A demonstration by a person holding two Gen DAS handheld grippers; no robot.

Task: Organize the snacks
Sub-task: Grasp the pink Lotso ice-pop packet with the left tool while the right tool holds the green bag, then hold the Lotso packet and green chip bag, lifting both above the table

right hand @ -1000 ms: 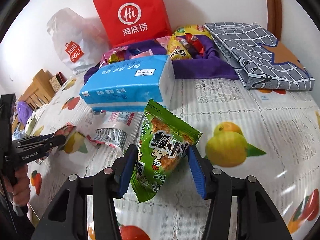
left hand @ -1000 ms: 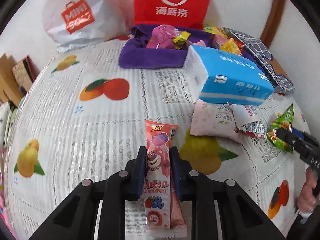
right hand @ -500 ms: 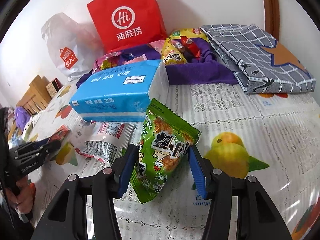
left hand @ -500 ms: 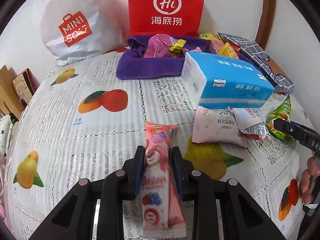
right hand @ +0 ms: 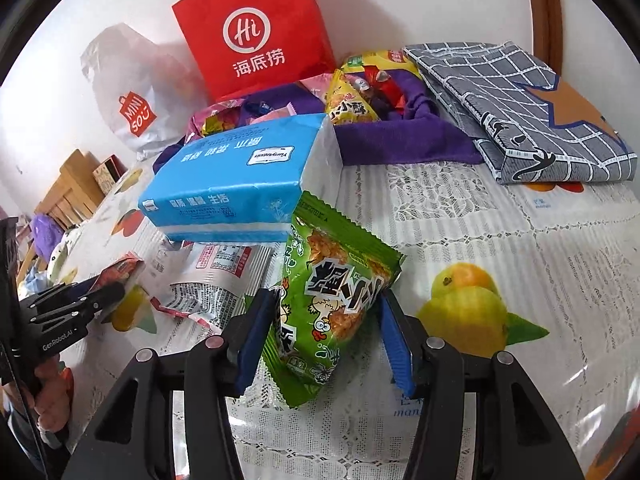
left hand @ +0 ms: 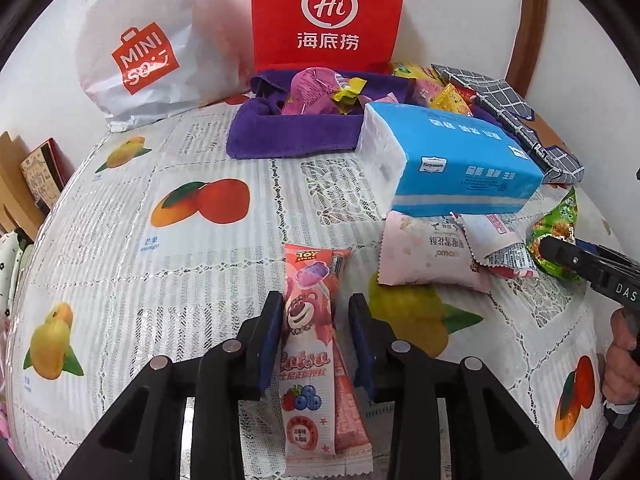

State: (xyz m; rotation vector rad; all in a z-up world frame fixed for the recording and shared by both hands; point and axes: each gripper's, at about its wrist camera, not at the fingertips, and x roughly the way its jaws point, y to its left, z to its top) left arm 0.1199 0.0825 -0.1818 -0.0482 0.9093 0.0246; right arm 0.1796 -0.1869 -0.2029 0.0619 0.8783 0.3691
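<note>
My left gripper [left hand: 316,316] is shut on a long pink Lotso snack packet [left hand: 310,344] and holds it over the fruit-print tablecloth [left hand: 120,260]. My right gripper [right hand: 326,320] is shut on a green snack bag [right hand: 330,300] and holds it upright beside the blue tissue pack [right hand: 240,184]. The green bag also shows at the right edge of the left wrist view [left hand: 554,228]. A purple cloth basket [left hand: 296,136] at the back holds several snacks. A pink pouch [left hand: 428,256] and a torn white-red packet [right hand: 212,280] lie in front of the tissue pack.
A red paper bag [left hand: 326,12] and a white Miniso bag [left hand: 140,48] stand against the back wall. A folded grey checked cloth [right hand: 520,108] lies at the back right. Wooden items [left hand: 24,184] sit beyond the left table edge.
Both grippers have drawn back and risen slightly with their packets still held; the scene shifted a little away in both views.
</note>
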